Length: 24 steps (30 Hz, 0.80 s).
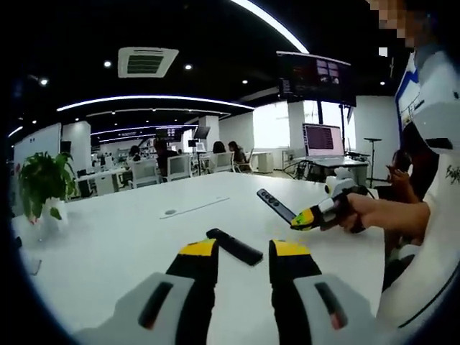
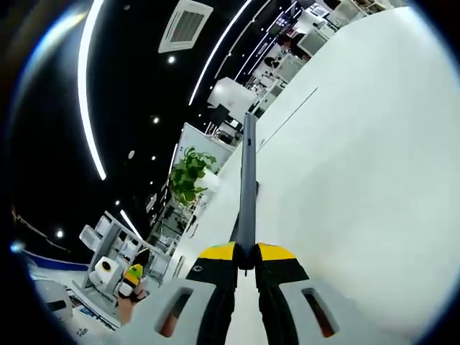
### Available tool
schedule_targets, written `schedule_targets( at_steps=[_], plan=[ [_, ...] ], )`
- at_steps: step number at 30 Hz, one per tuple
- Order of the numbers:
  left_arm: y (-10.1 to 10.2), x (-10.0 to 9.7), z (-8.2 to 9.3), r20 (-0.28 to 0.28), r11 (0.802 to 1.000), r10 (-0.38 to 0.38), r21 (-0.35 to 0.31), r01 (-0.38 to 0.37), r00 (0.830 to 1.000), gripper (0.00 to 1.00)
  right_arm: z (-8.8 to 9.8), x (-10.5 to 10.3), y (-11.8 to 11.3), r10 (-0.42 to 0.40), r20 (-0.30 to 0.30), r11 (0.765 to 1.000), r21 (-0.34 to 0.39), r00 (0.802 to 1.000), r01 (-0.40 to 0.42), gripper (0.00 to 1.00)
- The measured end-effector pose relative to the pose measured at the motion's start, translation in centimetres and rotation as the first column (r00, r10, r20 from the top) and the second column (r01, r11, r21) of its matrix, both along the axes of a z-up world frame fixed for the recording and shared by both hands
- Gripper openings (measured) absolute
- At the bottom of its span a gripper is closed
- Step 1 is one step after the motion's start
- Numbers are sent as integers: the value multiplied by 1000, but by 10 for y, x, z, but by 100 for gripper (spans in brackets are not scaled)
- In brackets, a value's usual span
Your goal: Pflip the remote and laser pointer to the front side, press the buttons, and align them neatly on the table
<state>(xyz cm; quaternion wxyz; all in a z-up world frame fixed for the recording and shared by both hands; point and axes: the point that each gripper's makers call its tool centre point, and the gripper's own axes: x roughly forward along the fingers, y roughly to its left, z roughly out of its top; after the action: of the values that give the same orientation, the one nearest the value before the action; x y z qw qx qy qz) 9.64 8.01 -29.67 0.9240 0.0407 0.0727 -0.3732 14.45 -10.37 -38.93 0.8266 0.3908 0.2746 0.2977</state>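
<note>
Black remote (image 1: 277, 206) pinched aloft by right gripper (image 1: 305, 218). Laser pointer (image 1: 235, 246) lies on worktop (image 1: 108, 244); left gripper (image 1: 243, 253) spread. Aligning remains.

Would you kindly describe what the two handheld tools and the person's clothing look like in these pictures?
The left tool has two black jaws capped with yellow tips, rising from pale grey housings with dark, reddish-edged slots. The right tool matches: yellow-tipped black jaws on grey housings with the same slots; seen from the left gripper view, its tip is also yellow, with a touch of green. The person wears a white top with blue trim.
</note>
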Motion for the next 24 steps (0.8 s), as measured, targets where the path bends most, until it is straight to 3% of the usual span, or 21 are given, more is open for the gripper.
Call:
schedule_targets(
  at_steps=[5,24],
  plan=[
    [-1,-2,0,-36,998,-1,-65,-1,999,31,-1,-1,2,4,-3,1000,-9,1000,-4,12],
    [10,-17,-13,-65,994,83,-72,-88,994,36,2,4,-7,-5,5,1000,-20,1000,5,12]
  ],
)
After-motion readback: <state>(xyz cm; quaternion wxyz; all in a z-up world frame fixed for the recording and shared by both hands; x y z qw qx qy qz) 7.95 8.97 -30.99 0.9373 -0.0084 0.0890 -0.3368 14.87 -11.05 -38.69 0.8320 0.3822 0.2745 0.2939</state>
